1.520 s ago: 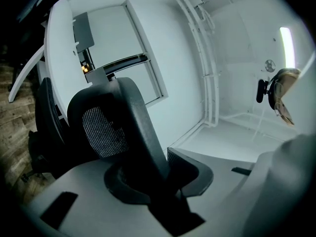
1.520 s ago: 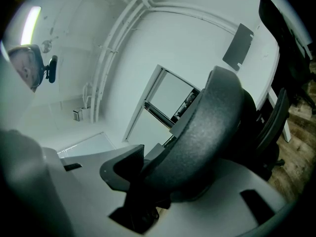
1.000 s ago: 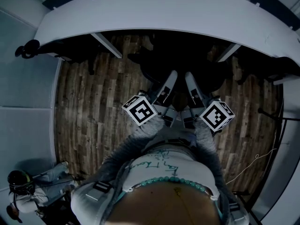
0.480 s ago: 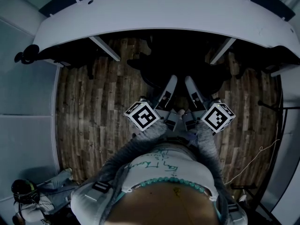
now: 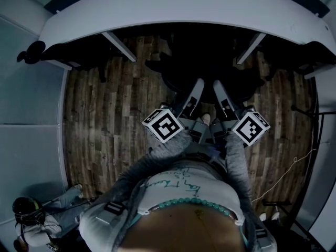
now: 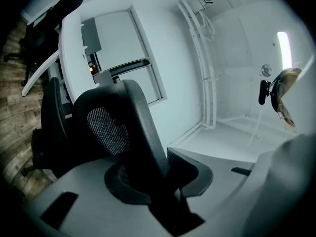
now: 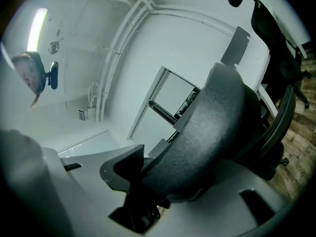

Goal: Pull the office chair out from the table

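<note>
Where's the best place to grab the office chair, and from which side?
Grip the office chair by its backrest rim, coming from behind, the side away from the table: its back faces you, and the narrow rim fits between jaws.

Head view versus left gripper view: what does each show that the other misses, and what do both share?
Head view only: the left claw and right claw side by side, and another person at lower left. Left gripper view only: the mesh backrest up close, its rim pinched between the left claw's jaws, and a light strip. Both: the office chair, the white table, the wood floor.
</note>
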### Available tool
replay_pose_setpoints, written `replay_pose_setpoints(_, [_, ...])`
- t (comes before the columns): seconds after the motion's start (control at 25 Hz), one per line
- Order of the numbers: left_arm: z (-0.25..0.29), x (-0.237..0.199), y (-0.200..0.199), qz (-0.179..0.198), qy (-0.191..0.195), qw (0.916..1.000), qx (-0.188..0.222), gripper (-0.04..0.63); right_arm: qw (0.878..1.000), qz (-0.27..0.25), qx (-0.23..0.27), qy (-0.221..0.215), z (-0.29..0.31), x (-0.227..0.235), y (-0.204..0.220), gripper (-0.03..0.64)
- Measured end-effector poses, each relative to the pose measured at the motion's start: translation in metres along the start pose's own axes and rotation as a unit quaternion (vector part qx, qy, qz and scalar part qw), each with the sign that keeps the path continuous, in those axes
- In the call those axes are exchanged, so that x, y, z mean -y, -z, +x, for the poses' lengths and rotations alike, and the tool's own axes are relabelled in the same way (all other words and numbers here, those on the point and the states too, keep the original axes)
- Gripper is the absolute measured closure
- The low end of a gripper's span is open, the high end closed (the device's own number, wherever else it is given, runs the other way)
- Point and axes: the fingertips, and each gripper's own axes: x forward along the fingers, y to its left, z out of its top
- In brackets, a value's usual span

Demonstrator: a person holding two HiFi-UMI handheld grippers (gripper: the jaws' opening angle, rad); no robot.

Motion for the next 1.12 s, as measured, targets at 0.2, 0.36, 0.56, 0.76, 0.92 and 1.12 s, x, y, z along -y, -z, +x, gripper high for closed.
replay_pose_setpoints(0.2, [-0.009,0.002,0.001,-0.004,-0.001,1.0,-0.005,0.483,1.0,-0.001,0.001,0.001,-0.005,-0.006,0.006,0.453])
replay_pose_setpoints(0.36, [-0.021,0.007,0.007,-0.006,-0.004,1.0,-0.003,0.483,1.0,-0.001,0.002,-0.005,-0.016,-0.014,0.012,0.453])
replay_pose_setpoints(0.56, [-0.022,0.013,0.014,-0.007,-0.005,1.0,-0.001,0.486,1.0,-0.004,0.004,-0.007,-0.025,-0.014,0.009,0.453])
replay_pose_setpoints(0.76, [-0.03,0.019,0.018,-0.009,0.001,1.0,0.0,0.486,1.0,0.003,0.0,0.003,-0.035,-0.017,0.014,0.453])
replay_pose_setpoints(0.92, [-0.042,0.027,0.025,-0.01,0.004,0.9999,-0.002,0.485,1.0,0.002,-0.002,-0.001,-0.046,-0.024,0.02,0.453])
replay_pose_setpoints(1.12, [-0.049,0.034,0.036,-0.007,0.008,0.9999,0.002,0.485,1.0,0.0,0.001,-0.006,-0.06,-0.027,0.021,0.453])
